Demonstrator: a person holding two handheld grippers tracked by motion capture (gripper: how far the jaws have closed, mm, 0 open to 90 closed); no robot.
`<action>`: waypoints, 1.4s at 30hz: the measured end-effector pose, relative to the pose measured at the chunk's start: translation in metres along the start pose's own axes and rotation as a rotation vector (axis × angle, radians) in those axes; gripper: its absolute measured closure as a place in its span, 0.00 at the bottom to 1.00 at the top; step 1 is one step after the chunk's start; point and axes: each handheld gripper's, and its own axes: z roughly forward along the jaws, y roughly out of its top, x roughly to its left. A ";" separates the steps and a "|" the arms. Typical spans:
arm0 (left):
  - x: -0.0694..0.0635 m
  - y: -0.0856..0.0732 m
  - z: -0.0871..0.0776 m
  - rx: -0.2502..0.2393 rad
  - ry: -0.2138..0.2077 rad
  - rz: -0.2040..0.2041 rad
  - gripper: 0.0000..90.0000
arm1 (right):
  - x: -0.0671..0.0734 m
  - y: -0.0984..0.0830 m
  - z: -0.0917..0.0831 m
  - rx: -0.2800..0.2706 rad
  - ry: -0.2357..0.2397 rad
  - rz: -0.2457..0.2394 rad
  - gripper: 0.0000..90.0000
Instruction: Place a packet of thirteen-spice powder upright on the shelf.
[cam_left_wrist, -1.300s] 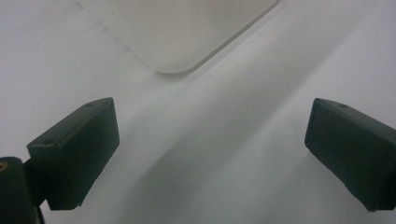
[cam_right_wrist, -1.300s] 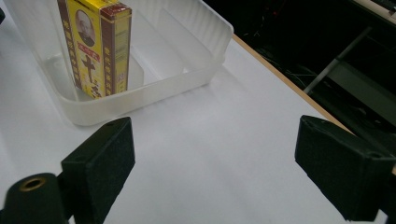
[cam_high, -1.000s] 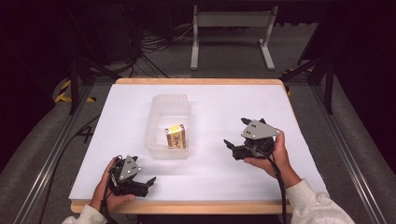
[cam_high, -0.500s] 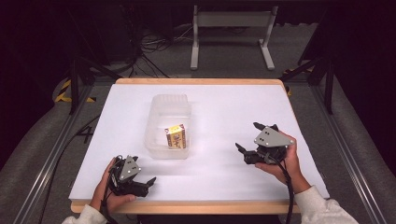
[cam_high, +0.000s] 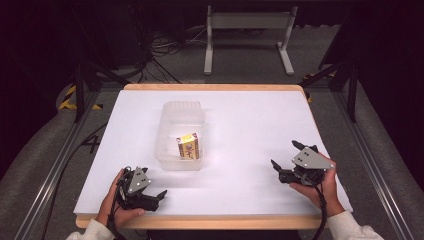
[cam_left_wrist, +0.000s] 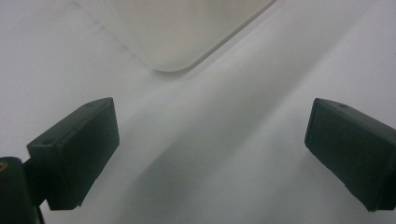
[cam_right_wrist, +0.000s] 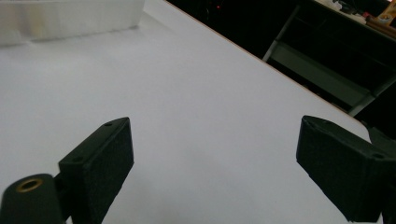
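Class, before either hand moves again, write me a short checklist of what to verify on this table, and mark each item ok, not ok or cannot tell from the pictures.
1. Left tongs open and holding nothing: ok.
2. Right tongs open and holding nothing: ok.
3. Small yellow box sits inside the clear plastic container: ok.
4. Container lies wholly on the white table, away from its edges: ok.
5. Bare table between each pair of tongs and the container: ok.
6. Box upright or leaning on the container wall: cannot tell.
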 end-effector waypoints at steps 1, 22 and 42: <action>0.000 0.000 0.000 0.001 0.002 0.001 0.04 | -0.002 -0.004 -0.001 0.008 -0.004 0.009 0.13; 0.002 -0.001 -0.002 -0.010 0.004 0.001 0.04 | -0.027 -0.055 -0.033 0.096 -0.122 0.032 0.12; 0.002 0.001 0.000 -0.010 -0.004 -0.005 0.04 | -0.034 -0.072 -0.049 0.101 -0.144 0.075 0.12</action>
